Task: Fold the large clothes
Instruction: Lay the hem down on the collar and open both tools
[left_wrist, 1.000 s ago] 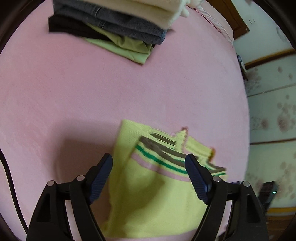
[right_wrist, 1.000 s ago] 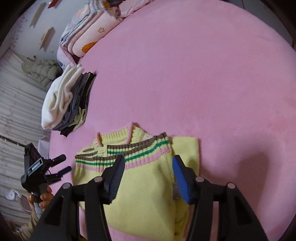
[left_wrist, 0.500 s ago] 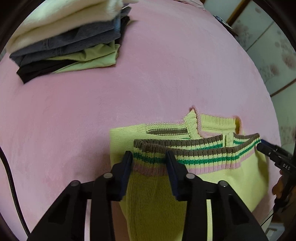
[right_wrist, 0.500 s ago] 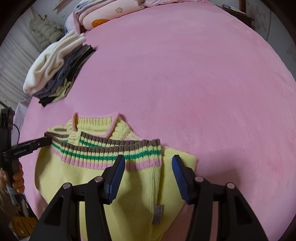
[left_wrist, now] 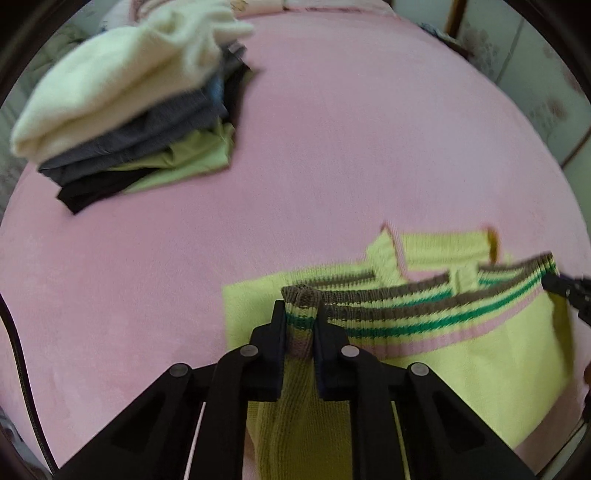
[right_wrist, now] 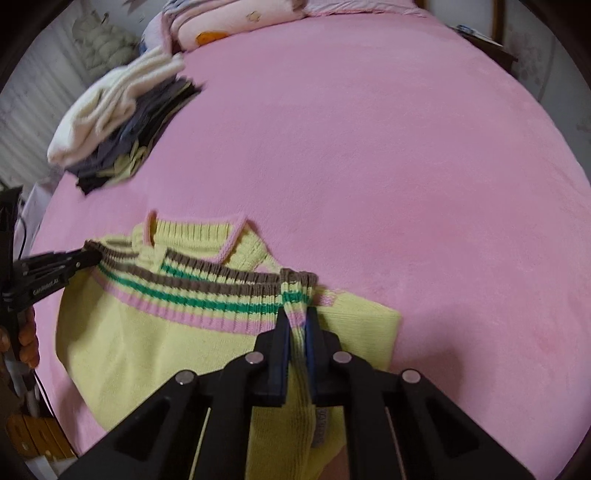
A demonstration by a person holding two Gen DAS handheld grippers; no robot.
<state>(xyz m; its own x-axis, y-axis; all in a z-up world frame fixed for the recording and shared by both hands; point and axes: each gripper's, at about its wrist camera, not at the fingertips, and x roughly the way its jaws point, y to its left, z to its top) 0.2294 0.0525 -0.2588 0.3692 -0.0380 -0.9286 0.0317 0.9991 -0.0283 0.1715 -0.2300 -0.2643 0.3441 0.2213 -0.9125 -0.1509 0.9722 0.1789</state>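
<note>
A yellow knit sweater [left_wrist: 461, 354] with a brown, green and pink striped hem lies partly folded on the pink bed; it also shows in the right wrist view [right_wrist: 155, 343]. My left gripper [left_wrist: 300, 317] is shut on the hem's left corner. My right gripper [right_wrist: 296, 321] is shut on the hem's right corner. The hem is stretched between them, lifted over the sweater's collar end. Each gripper shows in the other's view, the right [left_wrist: 565, 288] and the left [right_wrist: 55, 269].
A stack of folded clothes [left_wrist: 122, 110], cream on top of grey, black and green, sits at the far left of the pink bedspread [left_wrist: 351, 129]; it also shows in the right wrist view [right_wrist: 118, 107]. Pillows [right_wrist: 236, 14] lie at the head. A cable [left_wrist: 22, 369] hangs at left.
Both grippers closed on the striped hem's corners and lifted it. A second ago both were open above the sweater; half a second ago the left was narrowing.
</note>
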